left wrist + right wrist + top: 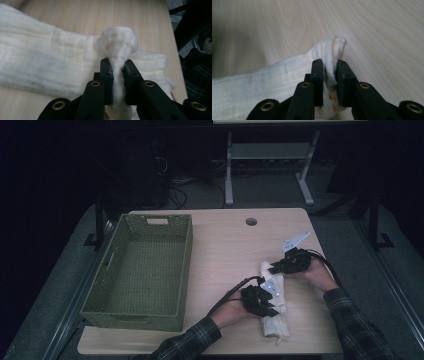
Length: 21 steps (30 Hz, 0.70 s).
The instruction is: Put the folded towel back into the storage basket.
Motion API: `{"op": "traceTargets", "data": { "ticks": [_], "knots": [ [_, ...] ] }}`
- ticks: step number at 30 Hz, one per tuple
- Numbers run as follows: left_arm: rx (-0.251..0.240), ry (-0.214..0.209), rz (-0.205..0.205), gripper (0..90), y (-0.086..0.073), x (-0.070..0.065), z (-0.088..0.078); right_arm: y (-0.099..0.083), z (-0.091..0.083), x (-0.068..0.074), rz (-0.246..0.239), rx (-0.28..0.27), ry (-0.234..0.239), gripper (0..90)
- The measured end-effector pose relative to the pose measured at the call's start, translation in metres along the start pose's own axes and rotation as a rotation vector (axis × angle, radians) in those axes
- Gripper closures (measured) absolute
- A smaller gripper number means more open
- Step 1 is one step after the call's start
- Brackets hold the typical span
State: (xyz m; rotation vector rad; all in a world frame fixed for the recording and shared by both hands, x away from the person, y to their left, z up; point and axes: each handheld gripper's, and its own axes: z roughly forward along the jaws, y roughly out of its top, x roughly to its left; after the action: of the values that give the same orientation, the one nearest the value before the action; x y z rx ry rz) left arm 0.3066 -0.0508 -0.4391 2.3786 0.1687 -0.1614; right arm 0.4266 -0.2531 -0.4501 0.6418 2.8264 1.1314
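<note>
green woven basket (137,272) sits on the left half of the bench (225,245), and nothing lies in it. over on the right, a folded white cloth (275,302) stretches from the near edge toward the far side. left hand-held gripper (265,302) is clamped on a bunched fold at the cloth's near part; right hand-held gripper (280,266) is pinching its far end. the left gripper view gets in close: a puff of cloth (117,42) bulges up past the tightly squeezed jaws, the rest lying flat on the wood. the right gripper view shows a corner of the cloth (332,50) pinched and lifted off the bench (374,37). the high view adds plaid sleeves (350,320) and trailing cables.
</note>
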Motion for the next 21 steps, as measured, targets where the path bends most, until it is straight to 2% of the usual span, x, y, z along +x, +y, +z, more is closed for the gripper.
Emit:
{"op": "traceTargets", "data": {
  "ticks": [2,5,7,9,10,15,17,19,21],
  "knots": [
    [-0.008,0.006,0.007,79.7,0.002,0.0,-0.007,0.003,-0.002,0.001,-0.004,-0.006,-0.005,77.3],
    [-0.031,0.012,-0.005,79.7,0.004,-0.001,-0.018,0.008,-0.007,0.003,-0.005,-0.022,-0.005,77.3],
    [-0.043,0.01,-0.007,79.7,0.005,0.0,-0.024,0.011,-0.009,0.005,0.009,-0.048,0.002,77.3],
    [-0.044,0.016,-0.003,79.6,0.007,-0.001,-0.031,0.014,-0.01,0.004,-0.01,-0.043,0.001,77.3],
    [-0.048,0.02,-0.004,79.6,0.007,-0.001,-0.034,0.016,-0.01,0.005,0.002,-0.047,0.007,77.3],
    [-0.069,0.041,-0.001,79.6,0.011,0.0,-0.051,0.024,-0.012,0.008,-0.011,-0.053,0.007,77.4],
    [-0.072,0.046,0.001,79.6,0.012,0.0,-0.057,0.028,-0.013,0.008,-0.016,-0.06,0.008,77.4],
    [-0.066,0.061,0.005,79.5,0.014,-0.001,-0.064,0.033,-0.016,0.008,-0.042,-0.057,-0.003,77.4],
    [-0.074,0.068,0.0,79.6,0.015,-0.003,-0.071,0.039,-0.018,0.009,-0.041,-0.066,0.001,77.4]
  ]
}}
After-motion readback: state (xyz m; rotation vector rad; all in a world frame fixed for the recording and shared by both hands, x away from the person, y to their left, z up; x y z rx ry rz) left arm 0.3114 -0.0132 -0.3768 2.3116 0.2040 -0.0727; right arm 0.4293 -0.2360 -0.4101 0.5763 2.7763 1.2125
